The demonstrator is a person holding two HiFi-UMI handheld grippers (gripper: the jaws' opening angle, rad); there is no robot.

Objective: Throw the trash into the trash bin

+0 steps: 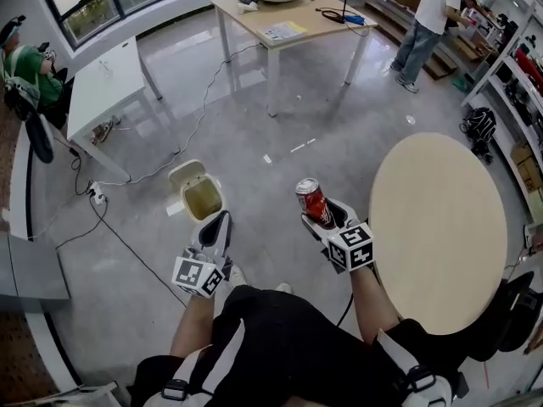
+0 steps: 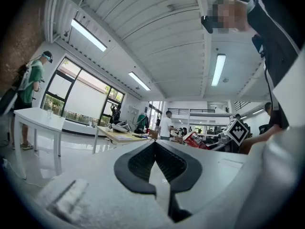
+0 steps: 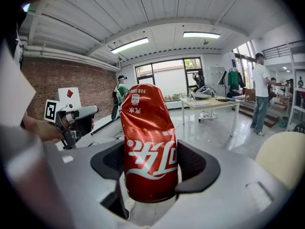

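The red soda can (image 1: 311,200) is the trash here. It stands upright in the right gripper (image 1: 322,217), held out over the grey floor (image 1: 280,151), between the round bench (image 1: 441,227) and the trash bin (image 1: 221,200). The jaws are clamped on its lower half, one pad on each side, so most of the can rises clear above them. We judge that this low hold keeps the can steady while it is carried and leaves it free to drop once the jaws part.

The bin sits on the floor with its lid tipped back and its mouth open, ready to take the can. The can is near it but not yet over it. The left gripper (image 1: 221,220) hovers just beside the bin's rim with its jaws pressed together and nothing in them. It seems to be only along for the trip.

Only the head view shows the bin and how the can stands to it; neither gripper view catches the bin at all. The right gripper view alone shows the pads biting the can and the creased, dented wall above them. The left gripper view confirms its own closed, empty jaws, and it sees the can and the other gripper's marker cube off to one side.
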